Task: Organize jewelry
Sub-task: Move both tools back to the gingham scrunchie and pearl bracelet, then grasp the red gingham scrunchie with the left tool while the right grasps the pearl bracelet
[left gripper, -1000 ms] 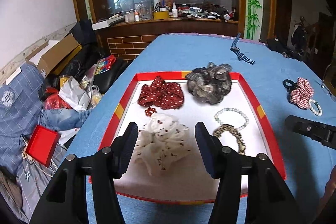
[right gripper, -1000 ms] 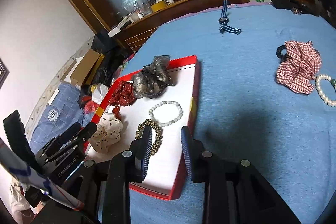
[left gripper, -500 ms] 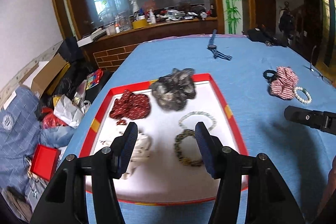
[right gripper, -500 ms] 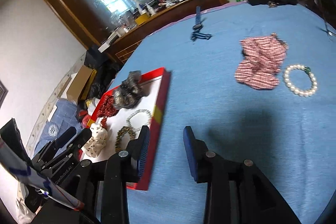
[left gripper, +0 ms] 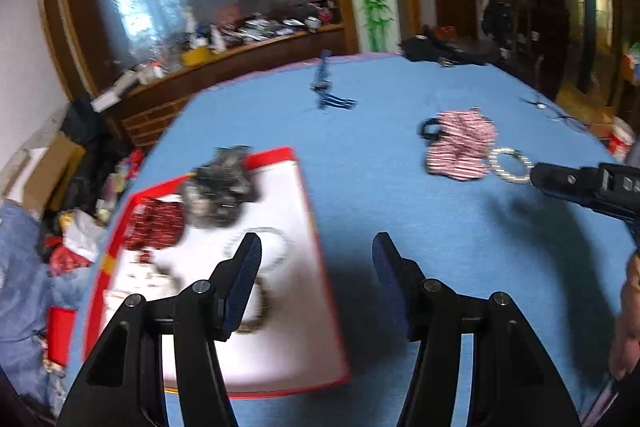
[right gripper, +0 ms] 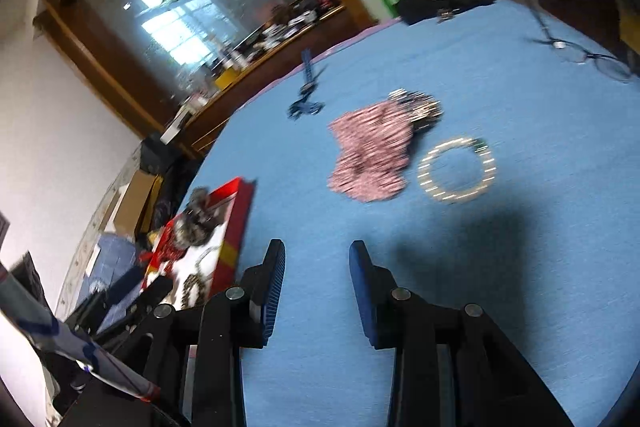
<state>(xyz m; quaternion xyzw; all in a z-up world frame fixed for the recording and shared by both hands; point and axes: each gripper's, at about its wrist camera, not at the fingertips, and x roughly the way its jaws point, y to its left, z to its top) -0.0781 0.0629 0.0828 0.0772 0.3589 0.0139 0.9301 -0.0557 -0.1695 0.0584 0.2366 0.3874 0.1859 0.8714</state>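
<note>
We count 5 pieces in red tray (left gripper: 308,203); checked scrunchie (right gripper: 370,155), pearl bracelet (right gripper: 456,169) left on cloth. Left gripper (left gripper: 316,263), right gripper (right gripper: 316,267) spread, empty.

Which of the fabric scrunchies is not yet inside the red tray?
The red-and-white checked scrunchie. It lies on the blue tablecloth beside a pearl bracelet; the others sit in the red-rimmed tray.

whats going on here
A person is sorting jewelry and hair ties into a red-rimmed tray on a blue table. Several scrunchies and bracelets already lie in it. Both grippers are empty: the left gripper and right gripper hang open above the cloth. A pink plaid scrunchie and a pearl bracelet lie outside the tray.
</note>
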